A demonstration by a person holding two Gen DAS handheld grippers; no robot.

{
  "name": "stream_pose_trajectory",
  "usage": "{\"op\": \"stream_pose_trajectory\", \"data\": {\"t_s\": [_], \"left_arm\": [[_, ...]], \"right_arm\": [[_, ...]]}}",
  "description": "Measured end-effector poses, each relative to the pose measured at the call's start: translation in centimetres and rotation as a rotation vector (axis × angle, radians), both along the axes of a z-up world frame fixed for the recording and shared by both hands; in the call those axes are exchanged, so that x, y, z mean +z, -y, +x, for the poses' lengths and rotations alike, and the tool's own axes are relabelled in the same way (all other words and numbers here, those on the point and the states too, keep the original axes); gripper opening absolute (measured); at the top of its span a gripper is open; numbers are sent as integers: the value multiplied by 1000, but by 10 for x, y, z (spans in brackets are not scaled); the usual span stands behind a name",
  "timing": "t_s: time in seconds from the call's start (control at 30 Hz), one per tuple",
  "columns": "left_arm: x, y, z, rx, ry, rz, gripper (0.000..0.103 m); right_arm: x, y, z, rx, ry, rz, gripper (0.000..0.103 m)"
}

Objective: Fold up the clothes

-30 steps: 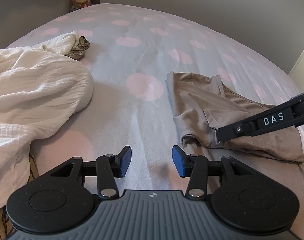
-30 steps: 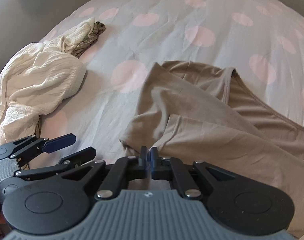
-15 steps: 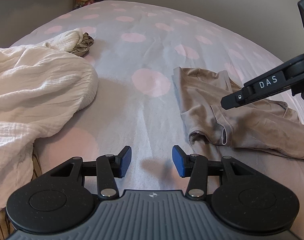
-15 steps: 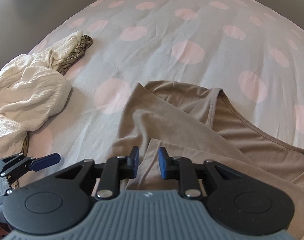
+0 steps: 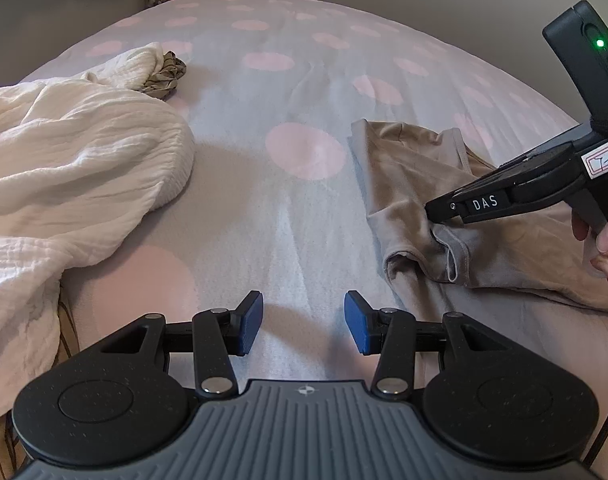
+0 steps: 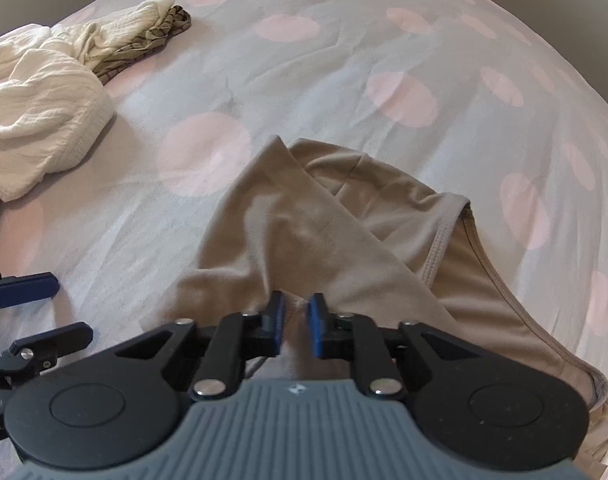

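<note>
On bedsheet (image 6: 344, 60), right gripper (image 6: 295, 322) seemingly pinching tan shirt (image 6: 304, 232).

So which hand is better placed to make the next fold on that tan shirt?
Right. The right gripper is at the tan shirt, jaws closed on its fabric; the left gripper hangs open over bare bedsheet.

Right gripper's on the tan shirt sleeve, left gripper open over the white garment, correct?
Not quite. The left gripper is open, but over bare polka-dot sheet; the white garment lies off to its side, as the left wrist view shows. The right gripper is on the tan shirt sleeve.
</note>
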State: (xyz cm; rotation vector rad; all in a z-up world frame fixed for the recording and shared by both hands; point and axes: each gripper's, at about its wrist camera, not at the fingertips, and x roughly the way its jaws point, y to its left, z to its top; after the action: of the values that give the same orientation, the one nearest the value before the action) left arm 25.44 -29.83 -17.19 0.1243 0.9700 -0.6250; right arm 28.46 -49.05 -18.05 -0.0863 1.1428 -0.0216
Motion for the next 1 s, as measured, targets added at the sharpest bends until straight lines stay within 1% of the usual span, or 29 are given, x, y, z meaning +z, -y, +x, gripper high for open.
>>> {"op": "stream_pose_trajectory", "data": {"t_s": [0.1,0.2,0.27,0.37,0.47,0.6,0.67,0.77,0.87,1.0], "left_arm": [[1,-1,1,8,-7,-7,43],[2,-2,1,15,-11,-12,43],[2,-2,0,14,-10,-10,43],[2,-2,0,7,-8,-7,43],[1,-2,1,3,-9,-2,43],[1,1,0,-5,-10,11,44],[2,1,-1,-9,-12,14,44],[3,2,-2,-13,-14,20,44],[4,3,-5,-18,-10,36,44],[7,4,-11,-30,-2,54,44]], "right_arm": [[8,-3,-4,14,33,-23,3],[23,1,-7,-20,98,-21,3],[28,5,-5,-47,122,-14,3],[23,9,-1,-73,109,10,3],[18,12,-1,-86,91,50,8],[35,19,-14,-66,109,32,10],[52,33,-29,-73,125,19,10],[72,62,-62,-124,137,-8,12],[80,97,-108,-196,121,-58,14],[68,141,-175,-324,73,-88,14]]}}
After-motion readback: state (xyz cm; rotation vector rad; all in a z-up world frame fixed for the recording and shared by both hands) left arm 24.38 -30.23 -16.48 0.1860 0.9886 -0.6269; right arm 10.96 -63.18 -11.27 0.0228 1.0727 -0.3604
